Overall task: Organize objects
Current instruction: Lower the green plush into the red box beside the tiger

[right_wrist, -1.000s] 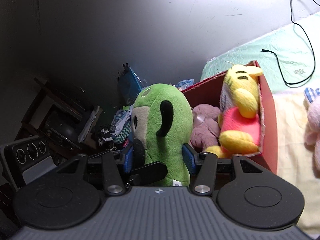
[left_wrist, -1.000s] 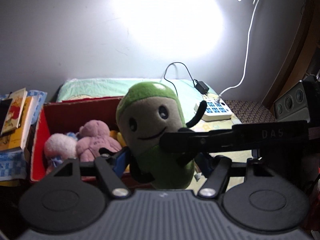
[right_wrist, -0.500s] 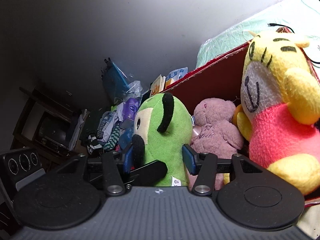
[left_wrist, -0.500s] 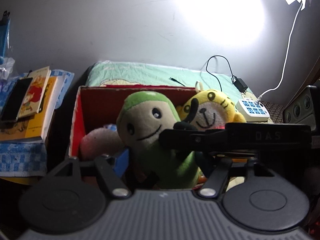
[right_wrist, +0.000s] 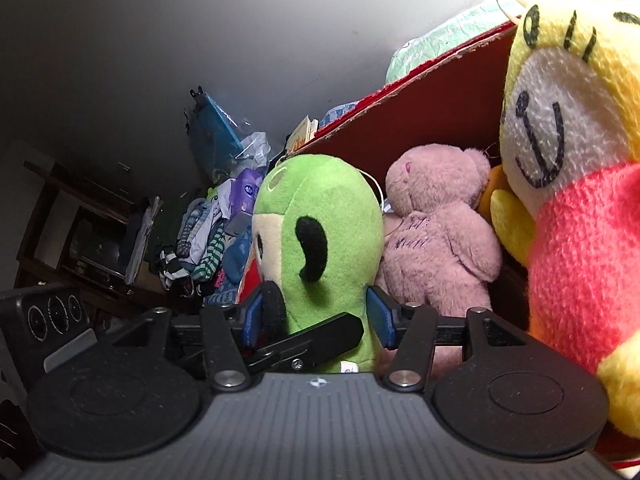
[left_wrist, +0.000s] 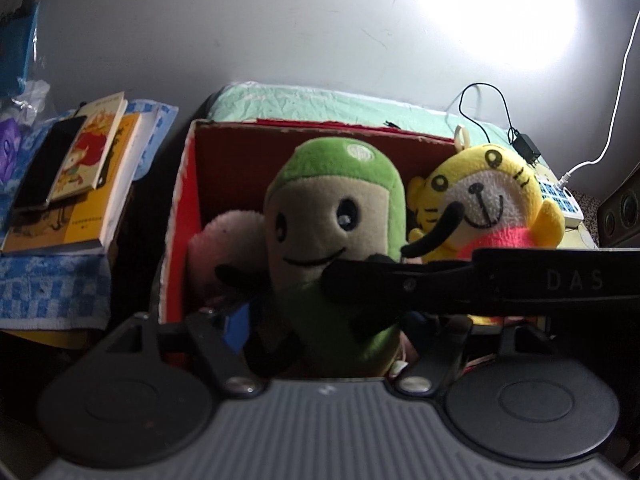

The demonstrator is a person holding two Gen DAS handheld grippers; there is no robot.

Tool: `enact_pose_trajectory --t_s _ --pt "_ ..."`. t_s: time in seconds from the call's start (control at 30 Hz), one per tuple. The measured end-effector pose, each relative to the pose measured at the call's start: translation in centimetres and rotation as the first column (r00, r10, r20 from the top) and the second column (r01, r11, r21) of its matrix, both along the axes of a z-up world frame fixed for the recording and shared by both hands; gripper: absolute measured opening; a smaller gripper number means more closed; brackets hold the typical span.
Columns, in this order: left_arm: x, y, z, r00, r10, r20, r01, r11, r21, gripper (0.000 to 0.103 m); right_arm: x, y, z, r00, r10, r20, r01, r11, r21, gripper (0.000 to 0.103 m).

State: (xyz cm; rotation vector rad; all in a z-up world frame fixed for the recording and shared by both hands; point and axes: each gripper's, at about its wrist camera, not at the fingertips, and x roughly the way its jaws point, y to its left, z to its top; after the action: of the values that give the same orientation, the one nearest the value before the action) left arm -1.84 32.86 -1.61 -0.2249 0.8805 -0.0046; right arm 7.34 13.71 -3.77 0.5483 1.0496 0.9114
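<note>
A green plush toy (left_wrist: 332, 240) with a beige face is held upright over the red box (left_wrist: 240, 148). My left gripper (left_wrist: 328, 328) is shut on its lower body from the front. My right gripper (right_wrist: 316, 316) is shut on the same green plush toy (right_wrist: 320, 216) from the side; its black finger crosses the left wrist view. Inside the red box (right_wrist: 436, 108) sit a pink plush bear (right_wrist: 436, 228) and a yellow tiger plush (right_wrist: 572, 132) in a pink shirt. The yellow tiger plush (left_wrist: 488, 200) shows right of the green toy.
A stack of books (left_wrist: 76, 184) with a phone on top lies on a blue checked cloth left of the box. A white power strip (left_wrist: 560, 200) and black cable lie on the green sheet behind. A pile of clothes (right_wrist: 200, 240) and dark shelves stand to the left.
Both grippers have carried the green plush toy leftward and down, from beside the box to inside it. The box and its toys now look closer and larger.
</note>
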Motion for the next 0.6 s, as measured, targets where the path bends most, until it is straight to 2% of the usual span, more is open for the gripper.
enact_pose_trajectory --t_s 0.1,0.27,0.37,0.5,0.6 --pt "0.0 -0.3 0.1 1.000 0.007 0.000 -0.007 1.000 0.018 0.083 0.0 -0.2 0.1 1.000 0.002 -0.001 -0.002 1.000 0.000 0.062" --pt "-0.3 -1.0 0.5 1.000 0.022 -0.001 -0.022 0.999 0.048 0.086 -0.2 -1.5 1.0 0.999 -0.036 0.041 0.036 0.999 -0.010 0.063" --pt "-0.5 -1.2 0.9 0.999 0.040 -0.007 -0.040 0.997 0.060 0.087 -0.2 -2.6 1.4 0.997 -0.071 0.034 0.071 0.997 0.010 0.063" --pt "-0.9 -1.0 1.2 0.997 0.077 -0.029 -0.075 0.996 0.057 0.089 -0.3 -3.8 1.7 0.994 -0.105 0.017 0.104 0.994 0.038 0.058" --pt "-1.3 -0.9 1.3 0.994 0.099 -0.044 -0.097 0.994 0.051 0.090 -0.8 -3.8 2.0 0.993 -0.111 0.035 0.111 0.994 0.012 0.054"
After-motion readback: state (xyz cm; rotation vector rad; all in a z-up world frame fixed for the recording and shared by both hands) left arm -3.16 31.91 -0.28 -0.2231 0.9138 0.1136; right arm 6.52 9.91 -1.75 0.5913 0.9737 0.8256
